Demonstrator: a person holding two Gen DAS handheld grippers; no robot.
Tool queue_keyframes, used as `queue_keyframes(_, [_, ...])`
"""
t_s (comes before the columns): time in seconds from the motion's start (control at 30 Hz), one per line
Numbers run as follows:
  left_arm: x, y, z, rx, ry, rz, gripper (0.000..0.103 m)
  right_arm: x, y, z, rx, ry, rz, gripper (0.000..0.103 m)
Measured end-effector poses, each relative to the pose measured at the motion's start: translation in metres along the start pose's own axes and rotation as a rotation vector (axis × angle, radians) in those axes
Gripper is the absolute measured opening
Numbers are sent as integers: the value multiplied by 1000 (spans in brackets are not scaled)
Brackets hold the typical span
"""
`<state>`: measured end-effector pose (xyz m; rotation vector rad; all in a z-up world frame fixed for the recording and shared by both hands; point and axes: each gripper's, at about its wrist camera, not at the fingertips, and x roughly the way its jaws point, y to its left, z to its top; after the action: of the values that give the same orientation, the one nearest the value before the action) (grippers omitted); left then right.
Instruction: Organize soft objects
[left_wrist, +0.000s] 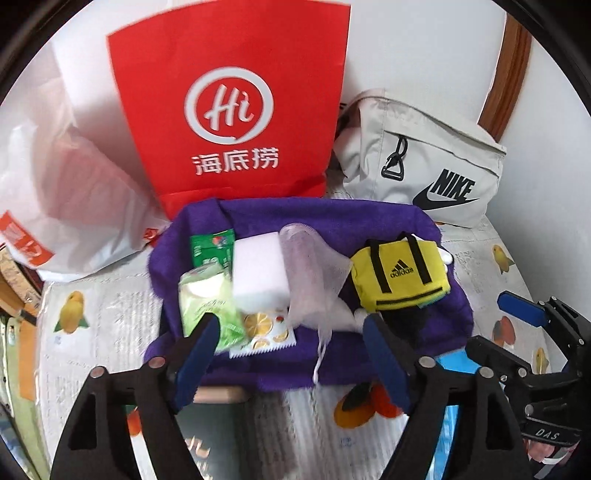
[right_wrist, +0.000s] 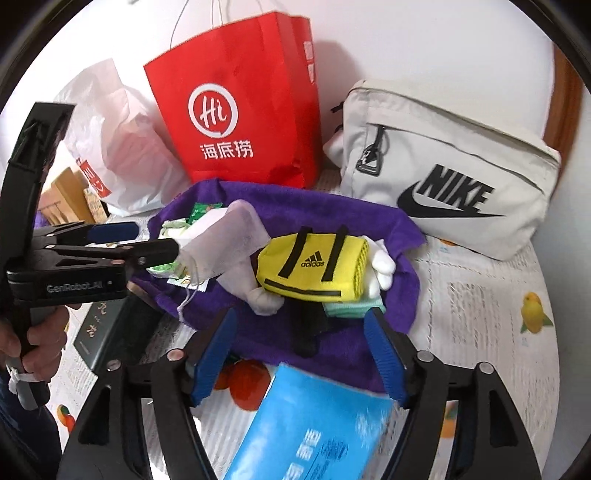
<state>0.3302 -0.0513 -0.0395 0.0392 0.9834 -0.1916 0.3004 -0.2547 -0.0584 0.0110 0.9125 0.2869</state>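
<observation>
Purple cloth (left_wrist: 369, 218): one, fuzzy fleece-like fabric, spread flat over the printed table cover (left_wrist: 110, 306); its edges are uneven. All the small soft items lie on it.
Yellow mini bag (left_wrist: 400, 275): one, padded fabric, roughly barrel-shaped, two black strap handles, black zip line along the lower edge; lies on the right half of the cloth, over something white and plush (right_wrist: 382, 264).
White block (left_wrist: 258, 269): one, matt sponge-like slab with square corners, at the centre of the cloth.
Mesh pouch (left_wrist: 314, 273): one, thin translucent white non-woven sack with a drawstring trailing toward the near edge; leans against the white block.
Green packets (left_wrist: 207, 295): two glossy plastic packs, one pale green in front, one darker green behind, on the left of the cloth.
Lemon-print card (left_wrist: 264, 332): one, flat, with a toothed edge, under the pale green packet.
Blue pack (right_wrist: 314, 424): one, glossy wrapper, off the cloth at its near edge.
Bags behind: three; one stiff red paper bag (left_wrist: 236, 103), one crinkled white plastic bag (left_wrist: 74, 192), one beige woven pouch (left_wrist: 424, 162) with a black clip.
Left gripper (left_wrist: 291, 358): blue ribbed pads spread apart, holding nothing, above the near edge of the cloth.
Right gripper (right_wrist: 303, 354): pads spread apart, holding nothing, just before the yellow mini bag.
</observation>
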Motion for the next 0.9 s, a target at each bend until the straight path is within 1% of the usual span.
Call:
queue_keyframes(0.07, [-11,1,-7,-3,-9,8,85,-12,3,-5,8,-11,-18,79])
queue_keyframes(0.1, [-18,2,-12,-8,-9,13,88,-16,5,-7,10,-16,-26,81])
queue_keyframes(0.17, [-32,4,-22,-19,-18,19,90,-30,10,-13,13,-37,-43,84])
queue_keyframes(0.23, [-46,6,-35,-33,-26,27,96,-42,14,-19,21,-55,-46,90])
queue_keyframes(0.4, [-80,7,-69,-59,-49,45,101,-75,27,-38,48,-95,-37,98])
queue_keyframes(0.5, [-99,2,-90,-64,-64,50,102,-91,34,-50,65,-96,-22,98])
queue_keyframes(0.63, [-124,-5,-116,-86,-84,63,102,-116,45,-70,91,-105,-23,99])
queue_keyframes(0.73, [-145,-8,-135,-112,-111,58,102,-134,53,-86,97,-111,-28,99])
queue_keyframes(0.9, [-176,-22,-167,-101,-159,117,102,-163,61,-113,94,-139,-76,99])
